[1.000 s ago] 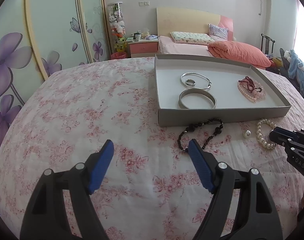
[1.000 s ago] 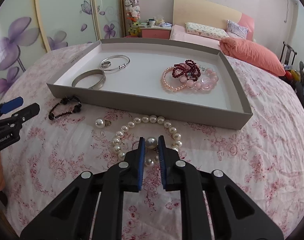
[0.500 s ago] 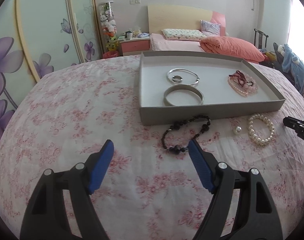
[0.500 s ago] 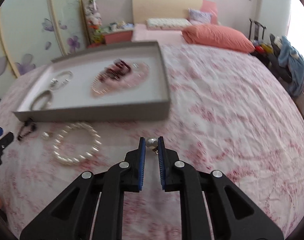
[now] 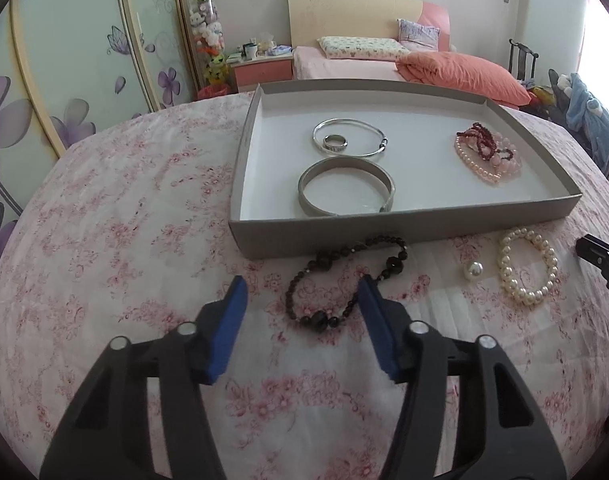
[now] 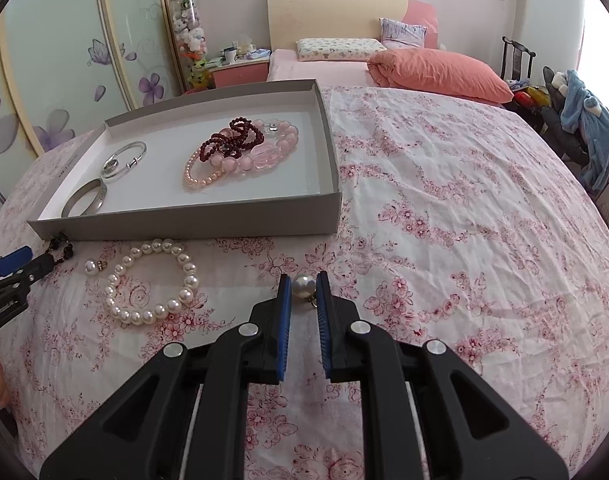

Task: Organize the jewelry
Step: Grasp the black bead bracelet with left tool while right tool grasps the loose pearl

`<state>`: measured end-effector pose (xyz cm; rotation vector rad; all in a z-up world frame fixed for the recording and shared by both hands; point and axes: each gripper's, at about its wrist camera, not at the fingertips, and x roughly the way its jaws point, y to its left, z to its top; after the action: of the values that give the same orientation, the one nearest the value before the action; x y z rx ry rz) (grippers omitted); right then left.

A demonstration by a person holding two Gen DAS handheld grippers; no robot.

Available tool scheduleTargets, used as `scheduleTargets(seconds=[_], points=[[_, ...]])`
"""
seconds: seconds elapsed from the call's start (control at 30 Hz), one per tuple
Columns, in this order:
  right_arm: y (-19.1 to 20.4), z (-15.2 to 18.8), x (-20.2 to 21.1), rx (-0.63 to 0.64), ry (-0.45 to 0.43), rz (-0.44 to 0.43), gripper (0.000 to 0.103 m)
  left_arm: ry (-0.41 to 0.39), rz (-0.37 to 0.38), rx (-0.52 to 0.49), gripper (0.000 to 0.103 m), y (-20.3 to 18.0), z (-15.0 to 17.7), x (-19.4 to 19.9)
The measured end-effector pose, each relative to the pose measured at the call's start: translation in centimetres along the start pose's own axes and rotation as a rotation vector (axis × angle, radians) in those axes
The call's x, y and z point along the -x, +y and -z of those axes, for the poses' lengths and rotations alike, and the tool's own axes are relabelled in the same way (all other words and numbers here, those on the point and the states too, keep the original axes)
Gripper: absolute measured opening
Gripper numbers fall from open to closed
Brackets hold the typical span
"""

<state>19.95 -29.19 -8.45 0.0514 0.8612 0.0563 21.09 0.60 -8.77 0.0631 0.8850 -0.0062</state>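
The right gripper (image 6: 303, 286), at lower centre, has its jaws narrowed on a round pearl earring (image 6: 303, 285). The left gripper (image 5: 302, 294) has just been closing; its jaws, half-wide, straddle a dark faceted bead bracelet (image 5: 346, 280) without touching. Above, a grey cardboard tray (image 5: 404, 230) on the floral bedspread (image 6: 444, 220) holds smooth metal bangles (image 5: 346, 188).

- A wardrobe (image 5: 64, 80) with pale sliding doors and purple flower prints stands at the left.
- At the far wall there is a bed with a cream headboard (image 5: 344, 12), a flowered pillow (image 5: 360, 47) and an orange pillow (image 5: 460, 74).
- A pink nightstand (image 5: 262, 72) stands beside it.
- Bright daylight comes from the right side.
- A pink-flowered sheet (image 6: 444, 220) covers the near surface.
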Motion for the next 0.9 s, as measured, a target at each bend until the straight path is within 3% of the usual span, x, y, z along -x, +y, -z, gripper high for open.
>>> scheduleTargets(seconds=[0.27,0.33,0.47,0.5,0.53,0.9], points=[[-0.2,-0.1,0.0,-0.009,0.001,-0.012,0.014,0.001,0.027,-0.021,0.032,0.5,0.3,0.2],[-0.3,-0.1,0.0,-0.010,0.001,-0.013,0.014,-0.007,0.025,-0.052,0.018,-0.1,0.4,0.4],[-0.2,-0.1,0.0,-0.009,0.001,-0.012,0.014,-0.008,0.020,-0.059,0.013,-0.6,0.5,0.5],[-0.2,-0.1,0.0,-0.010,0.001,-0.012,0.014,-0.008,0.024,-0.050,0.004,-0.4,0.6,0.5],[-0.3,-0.1,0.0,-0.010,0.001,-0.013,0.014,-0.012,0.031,-0.044,0.001,-0.2,0.5,0.6],[-0.3,-0.1,0.0,-0.011,0.001,-0.014,0.014,0.000,0.074,-0.030,0.002,1.3,1.2,1.3]])
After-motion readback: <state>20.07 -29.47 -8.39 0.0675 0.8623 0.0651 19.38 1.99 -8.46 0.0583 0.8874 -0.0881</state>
